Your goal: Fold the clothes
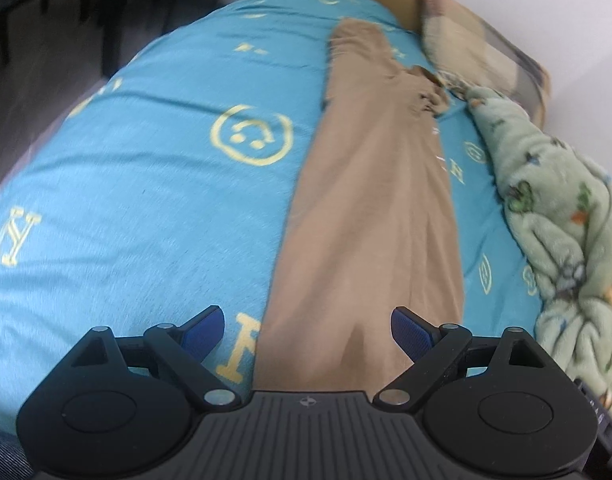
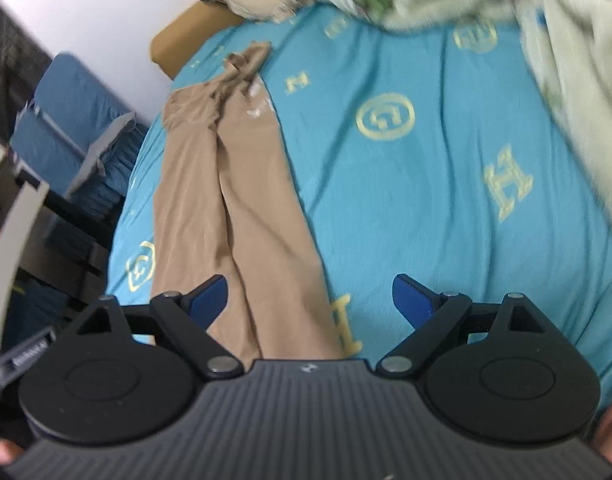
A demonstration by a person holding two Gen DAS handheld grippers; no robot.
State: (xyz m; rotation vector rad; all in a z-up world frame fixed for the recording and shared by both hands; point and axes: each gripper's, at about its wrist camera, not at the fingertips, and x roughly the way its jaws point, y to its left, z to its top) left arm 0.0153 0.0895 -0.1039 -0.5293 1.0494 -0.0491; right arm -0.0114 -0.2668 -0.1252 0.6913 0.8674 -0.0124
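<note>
A long tan garment (image 1: 369, 208) lies stretched out lengthwise on a teal bedsheet (image 1: 154, 200) printed with yellow logos. Its far end is bunched. My left gripper (image 1: 307, 332) is open and empty, hovering over the garment's near end. In the right wrist view the same tan garment (image 2: 234, 208) runs up the left half, with two leg-like lengths side by side. My right gripper (image 2: 309, 300) is open and empty, just above the garment's near end, with its left finger over the fabric.
A pale green fleece blanket (image 1: 561, 232) is heaped along the bed's right side and also shows in the right wrist view (image 2: 505, 8). A beige plaid pillow (image 1: 477, 52) lies at the far end. Blue chairs (image 2: 74, 128) stand beside the bed.
</note>
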